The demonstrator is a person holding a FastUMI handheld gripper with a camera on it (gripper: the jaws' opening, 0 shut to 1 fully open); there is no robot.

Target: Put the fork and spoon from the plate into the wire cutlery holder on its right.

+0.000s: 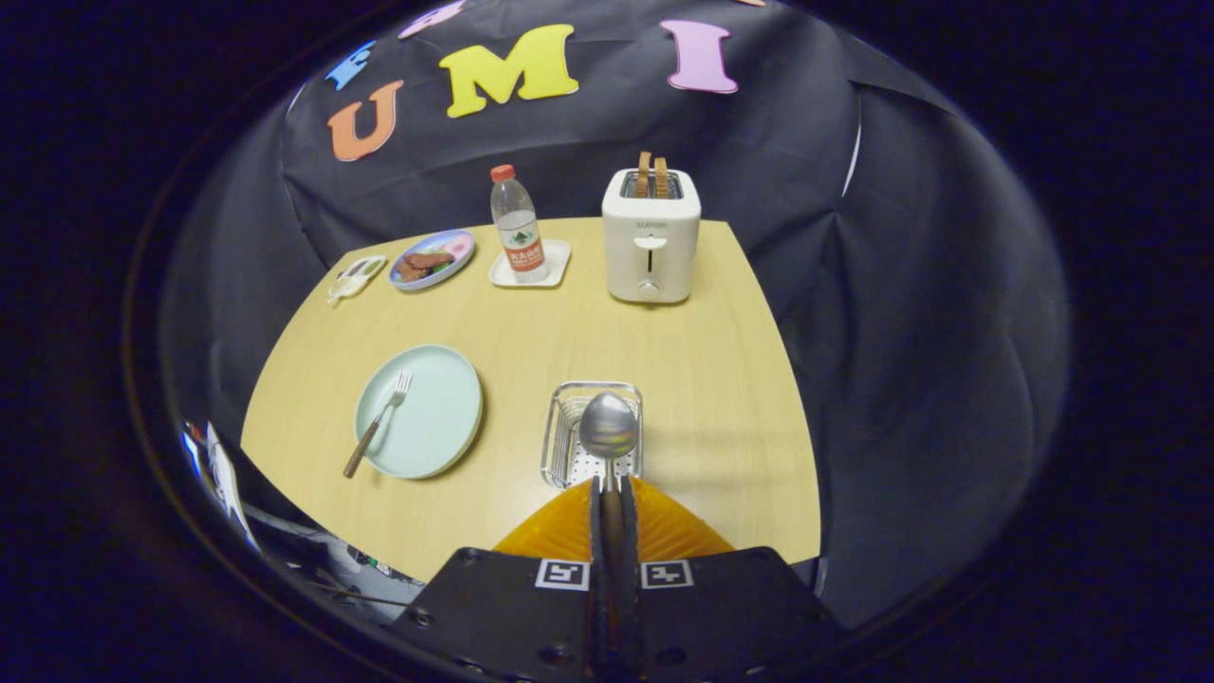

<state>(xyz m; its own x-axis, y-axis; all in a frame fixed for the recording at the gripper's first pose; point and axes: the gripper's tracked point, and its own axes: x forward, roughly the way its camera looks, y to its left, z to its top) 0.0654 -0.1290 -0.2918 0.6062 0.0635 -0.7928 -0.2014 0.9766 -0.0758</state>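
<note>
My gripper [610, 493] is shut on the handle of a metal spoon [608, 426], whose bowl sticks out ahead of the fingers. The spoon hangs right over the wire cutlery holder [566, 432], a small square basket on the wooden table. To the holder's left lies a pale green plate [438, 417]. A fork [378, 423] with a wooden handle rests on that plate, tines pointing away, handle overhanging the near rim.
At the back of the table [721, 379] stand a white toaster [651, 237] with bread slices in it, a water bottle [518, 228] on a small white tray, a blue plate [432, 258] of food and a small white dish [356, 278].
</note>
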